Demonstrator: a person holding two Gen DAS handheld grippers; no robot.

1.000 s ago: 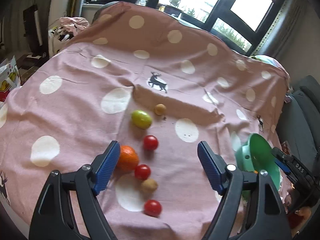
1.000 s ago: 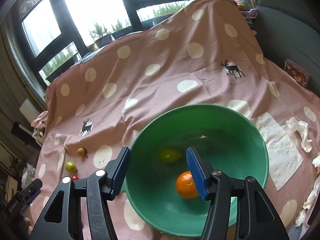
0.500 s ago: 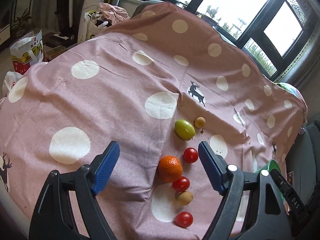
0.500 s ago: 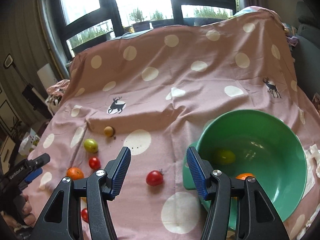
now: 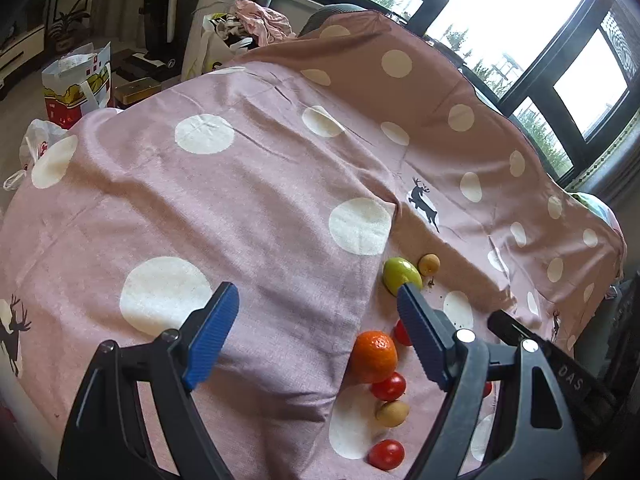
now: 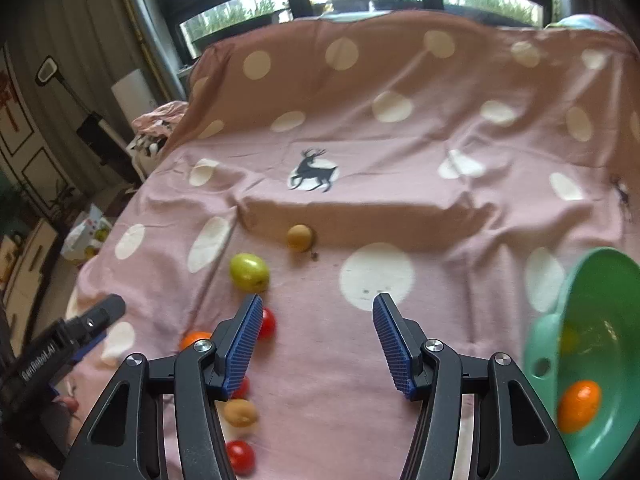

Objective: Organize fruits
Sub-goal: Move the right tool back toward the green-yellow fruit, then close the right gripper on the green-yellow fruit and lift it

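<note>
Here, loose fruit lies on a pink polka-dot cloth: a mandarin, a green fruit, cherry tomatoes and small tan fruits. At right, a green bowl holds another mandarin. The left gripper and right gripper both hover with jaws apart, holding nothing.
</note>
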